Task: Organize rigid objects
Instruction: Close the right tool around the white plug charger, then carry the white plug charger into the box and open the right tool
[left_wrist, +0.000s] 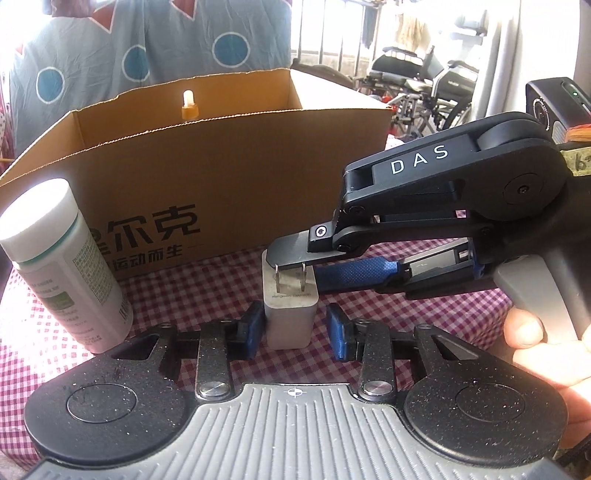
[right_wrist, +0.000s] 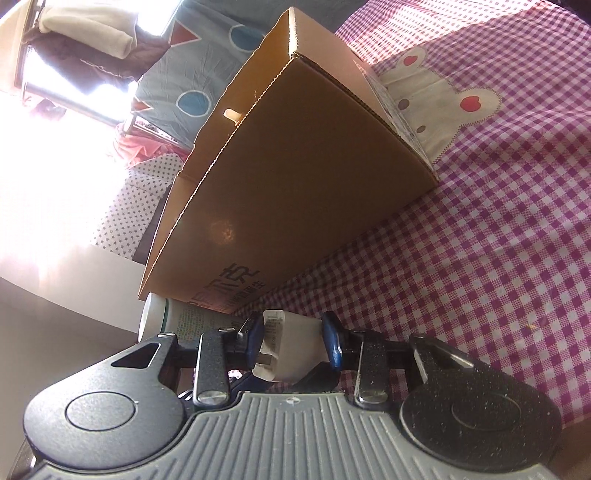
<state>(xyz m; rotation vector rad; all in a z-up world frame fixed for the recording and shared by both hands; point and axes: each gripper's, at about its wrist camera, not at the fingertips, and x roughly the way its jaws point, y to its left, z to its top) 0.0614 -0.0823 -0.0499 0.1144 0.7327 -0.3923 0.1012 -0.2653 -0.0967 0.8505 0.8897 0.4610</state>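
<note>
A white plug-in charger (left_wrist: 291, 321) with two metal prongs sits between the blue pads of my left gripper (left_wrist: 295, 325), which have closed in on its lower sides. My right gripper (left_wrist: 301, 267) comes in from the right, rolled on its side, and is shut on the charger's upper end. In the right wrist view the charger (right_wrist: 295, 339) is pinched between that gripper's (right_wrist: 293, 336) pads. The open cardboard box (left_wrist: 221, 158) stands just behind. A white bottle (left_wrist: 62, 269) with a green label stands upright to the left. I cannot tell whether the charger rests on the cloth.
A red-and-white checked cloth (left_wrist: 406, 310) covers the table. A small dropper tip with an orange collar (left_wrist: 188, 105) pokes up inside the box (right_wrist: 295, 166). A person's hand (left_wrist: 535, 343) holds the right gripper's handle. Wheelchairs (left_wrist: 424, 85) stand beyond the table.
</note>
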